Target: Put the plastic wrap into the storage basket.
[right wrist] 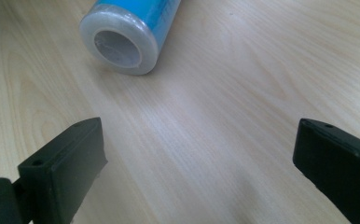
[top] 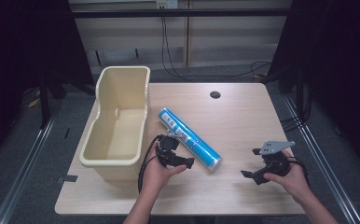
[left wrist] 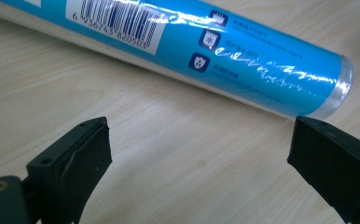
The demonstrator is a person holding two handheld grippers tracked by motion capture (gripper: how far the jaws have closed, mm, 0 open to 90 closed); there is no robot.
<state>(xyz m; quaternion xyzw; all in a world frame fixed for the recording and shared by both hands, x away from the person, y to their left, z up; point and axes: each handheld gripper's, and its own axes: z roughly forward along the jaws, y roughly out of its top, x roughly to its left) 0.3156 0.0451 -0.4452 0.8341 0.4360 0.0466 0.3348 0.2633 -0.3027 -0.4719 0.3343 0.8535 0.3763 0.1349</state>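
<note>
Blue roll (top: 190, 138) lying on bench (top: 243, 121) beside bin (top: 117, 126); left tool (top: 180, 161) spread wide just short of it, right tool (top: 252, 175) likewise gaping. Best gripped mid-length, squarely.

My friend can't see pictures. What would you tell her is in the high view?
A blue roll lies slanted on a wooden table, beside an empty cream tub. A person's left gripper sits open right next to the roll, and the right gripper is open farther off.
</note>
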